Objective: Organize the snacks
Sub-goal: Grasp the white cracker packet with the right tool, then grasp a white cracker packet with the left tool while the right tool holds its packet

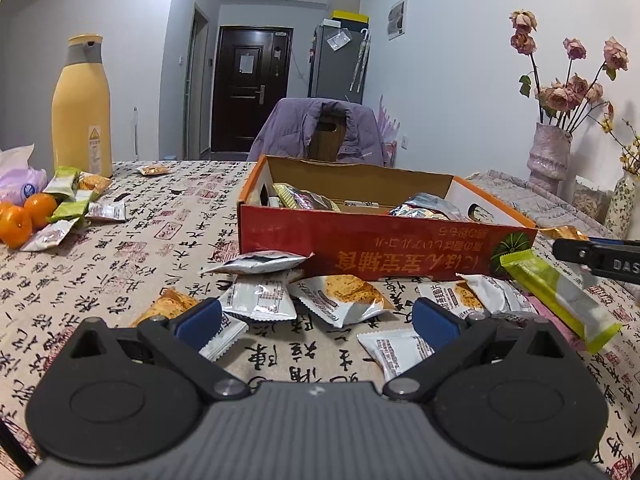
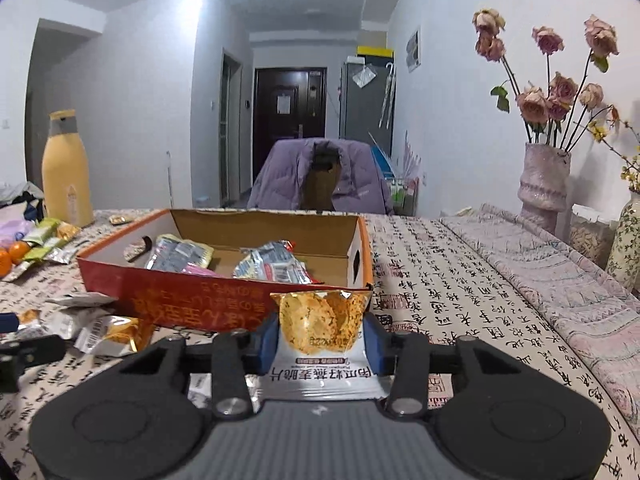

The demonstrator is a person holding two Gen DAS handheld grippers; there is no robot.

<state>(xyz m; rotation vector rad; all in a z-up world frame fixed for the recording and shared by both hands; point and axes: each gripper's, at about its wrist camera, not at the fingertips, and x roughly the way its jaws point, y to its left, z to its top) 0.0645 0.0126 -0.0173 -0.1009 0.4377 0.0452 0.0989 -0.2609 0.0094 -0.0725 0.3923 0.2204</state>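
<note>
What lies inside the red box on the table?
The red box holds several foil snack packets, one with a pink edge. Its front wall hides the floor beneath them.

Snack packet (image 2: 320, 332): glossy crinkled foil-plastic. Box (image 2: 224, 304): matt printed cardboard. Tablecloth (image 1: 140, 240): woven cloth. Gripper pads (image 1: 200, 322): matt blue.

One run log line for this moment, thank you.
left gripper: open, empty | right gripper: shut on snack packet | box: ahead
</note>
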